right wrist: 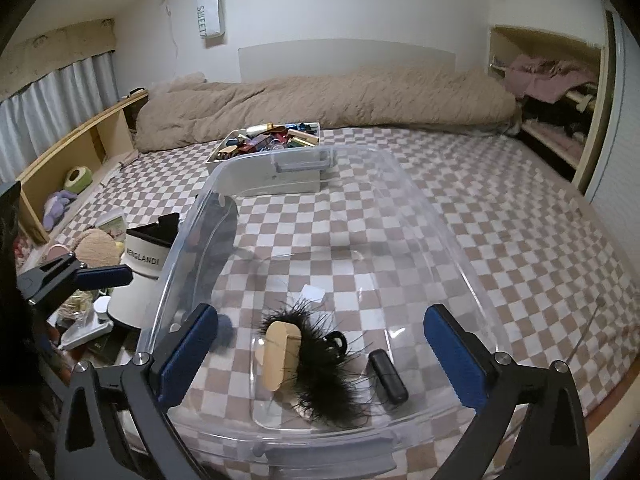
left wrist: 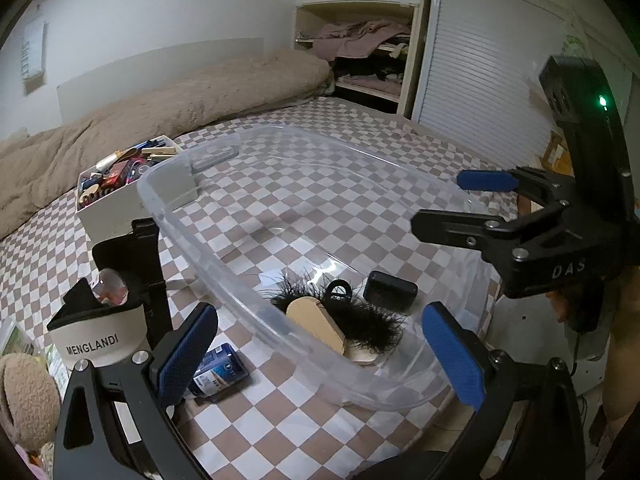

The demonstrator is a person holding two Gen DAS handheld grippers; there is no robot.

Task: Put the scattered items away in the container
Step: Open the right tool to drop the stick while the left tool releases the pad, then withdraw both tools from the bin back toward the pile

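A clear plastic container (left wrist: 188, 236) (right wrist: 176, 248) sits on the checkered bed. In its near end lie a black fluffy slipper with a tan sole (left wrist: 320, 320) (right wrist: 320, 376), a black claw clip (left wrist: 339, 289) (right wrist: 337, 342) and a small black case (left wrist: 390, 290) (right wrist: 388, 376). My right gripper (right wrist: 320, 360) (left wrist: 438, 202) hangs open over these items with nothing between its pads. My left gripper (left wrist: 320, 360) is open and holds nothing, beside the container's left wall. A blue jar (left wrist: 218, 370) lies on the bed by its left fingertip.
A white MENGLANDI visor (left wrist: 96, 340) (right wrist: 140, 272) and a beige plush (left wrist: 24, 392) (right wrist: 96, 248) lie left of the container. A white box of small items (left wrist: 120, 184) (right wrist: 272, 160) stands behind it. A rolled duvet (right wrist: 320, 100) lines the far wall.
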